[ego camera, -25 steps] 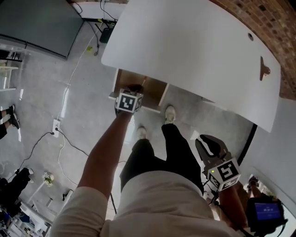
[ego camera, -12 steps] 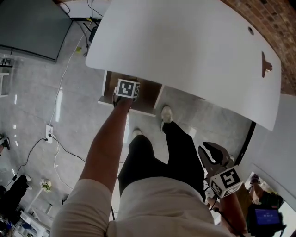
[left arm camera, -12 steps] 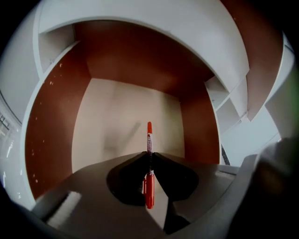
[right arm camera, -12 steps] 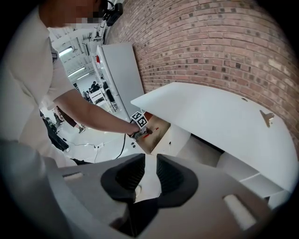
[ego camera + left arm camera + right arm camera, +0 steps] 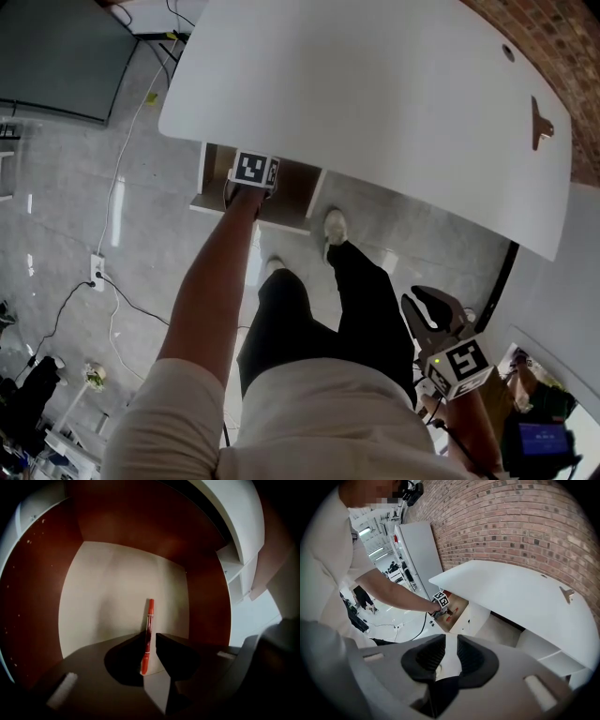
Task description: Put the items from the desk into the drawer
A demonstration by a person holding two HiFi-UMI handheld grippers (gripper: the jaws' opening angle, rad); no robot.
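Note:
The open drawer [image 5: 208, 180] sticks out from under the white desk [image 5: 375, 103]. My left gripper [image 5: 150, 641] reaches down into it, its marker cube [image 5: 255, 171] at the drawer's mouth. It is shut on the near end of a red pen [image 5: 149, 620], which points forward over the pale drawer floor [image 5: 108, 597]. The right gripper view shows the pen [image 5: 449, 613] as a red streak inside the drawer [image 5: 461, 605]. My right gripper [image 5: 427, 305] hangs low beside my right hip, shut and empty [image 5: 451, 648]. The desk top shows no loose items.
Brown drawer walls [image 5: 33, 597] close in on both sides of the left gripper. A brick wall [image 5: 511, 522] runs behind the desk. Cables [image 5: 112, 281] trail over the grey floor at the left. My legs and shoes [image 5: 333, 227] stand just before the drawer.
My left arm has stretched forward, carrying its gripper and the pen from the drawer's front edge deeper inside. The right gripper has sunk slightly.

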